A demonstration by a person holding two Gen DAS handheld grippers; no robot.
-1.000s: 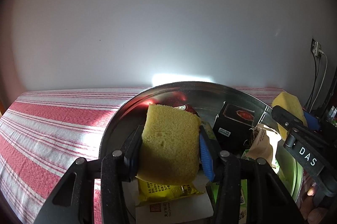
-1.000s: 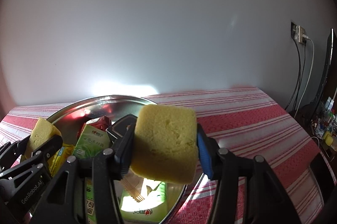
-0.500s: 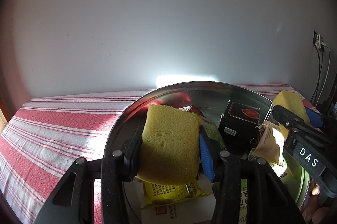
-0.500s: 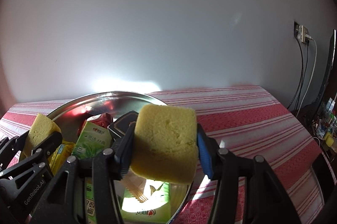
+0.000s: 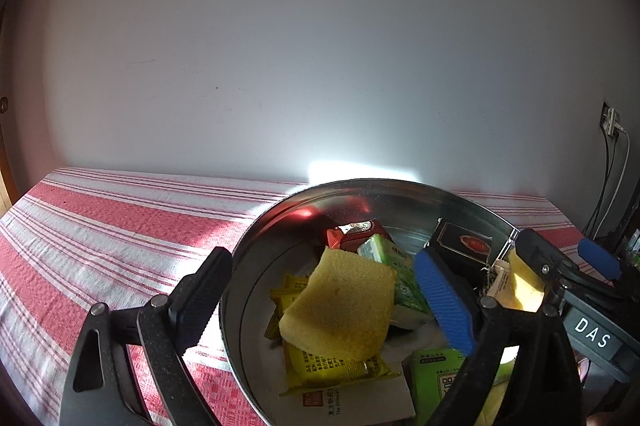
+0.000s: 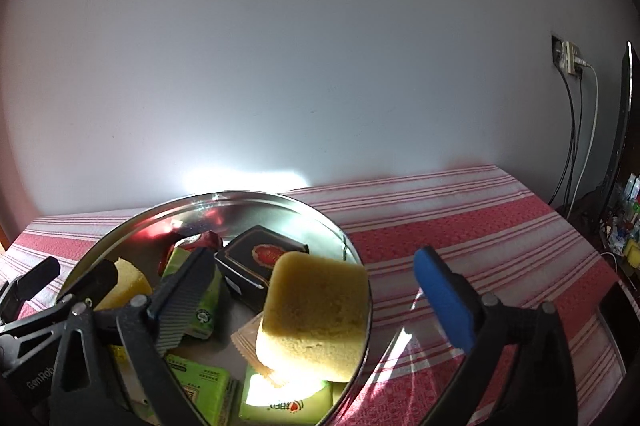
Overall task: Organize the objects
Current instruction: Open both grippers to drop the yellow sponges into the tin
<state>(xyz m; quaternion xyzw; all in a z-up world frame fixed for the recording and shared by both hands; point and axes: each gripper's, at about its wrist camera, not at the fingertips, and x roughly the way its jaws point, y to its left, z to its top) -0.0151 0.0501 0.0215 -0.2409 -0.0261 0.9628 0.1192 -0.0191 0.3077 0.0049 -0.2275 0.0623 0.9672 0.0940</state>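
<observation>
Now both claws are opening wide over the round metal basin (image 5: pixel 256 306), neither touching a sponge. Between the left claw (image 5: pixel 320 290) fingers, one yellow sponge (image 5: pixel 340 310) lies tilted on packets inside the basin, its corner toward the far rim. Under the right claw (image 6: pixel 316 290), the other sponge (image 6: pixel 316 310) sits just inside the basin's right rim, its long side across the view.

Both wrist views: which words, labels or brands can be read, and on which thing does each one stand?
"DAS": white letters on the right gripper body.
"GenRob", cut off by the picture's edge: on the left gripper body.
Yellow packet, green cartons, black box with its red emblem, white card: the print is too small or blurred to read.
</observation>
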